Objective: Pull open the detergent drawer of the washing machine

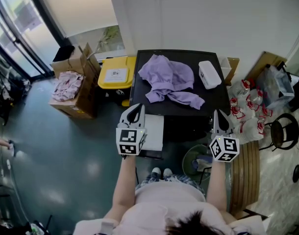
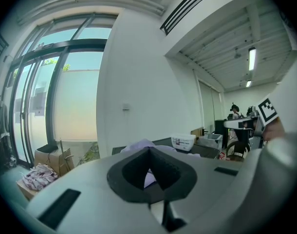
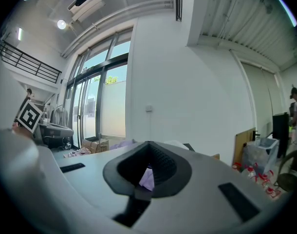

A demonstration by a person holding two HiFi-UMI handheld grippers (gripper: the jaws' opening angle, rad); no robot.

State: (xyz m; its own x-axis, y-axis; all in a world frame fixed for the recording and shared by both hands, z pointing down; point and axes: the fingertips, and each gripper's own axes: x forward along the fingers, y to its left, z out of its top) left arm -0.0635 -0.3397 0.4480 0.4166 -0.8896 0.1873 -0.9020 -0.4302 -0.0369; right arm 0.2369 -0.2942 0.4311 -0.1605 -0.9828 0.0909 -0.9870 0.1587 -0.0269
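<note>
The washing machine (image 1: pixel 218 101) has a black top and stands against the white wall in the head view. A purple garment (image 1: pixel 170 77) and a white box (image 1: pixel 209 74) lie on it. A white panel (image 1: pixel 153 131) juts out under its front left edge; I cannot tell whether this is the drawer. My left gripper (image 1: pixel 136 110) is shut and empty, held just in front of that left corner. My right gripper (image 1: pixel 219 115) is shut and empty near the front right corner. In the gripper views both pairs of jaws, left (image 2: pixel 149 151) and right (image 3: pixel 148 144), are closed, with the garment (image 2: pixel 139 145) beyond them.
A yellow bin (image 1: pixel 117 75) and cardboard boxes (image 1: pixel 76 82) with clothes stand left of the machine. A green bucket (image 1: pixel 194 160) sits by my feet, a slatted wooden board (image 1: pixel 245 175) to the right. Bottles (image 1: pixel 247 106) and a stool (image 1: pixel 283 126) crowd the right side. Glass doors (image 1: pixel 17 28) fill the far left.
</note>
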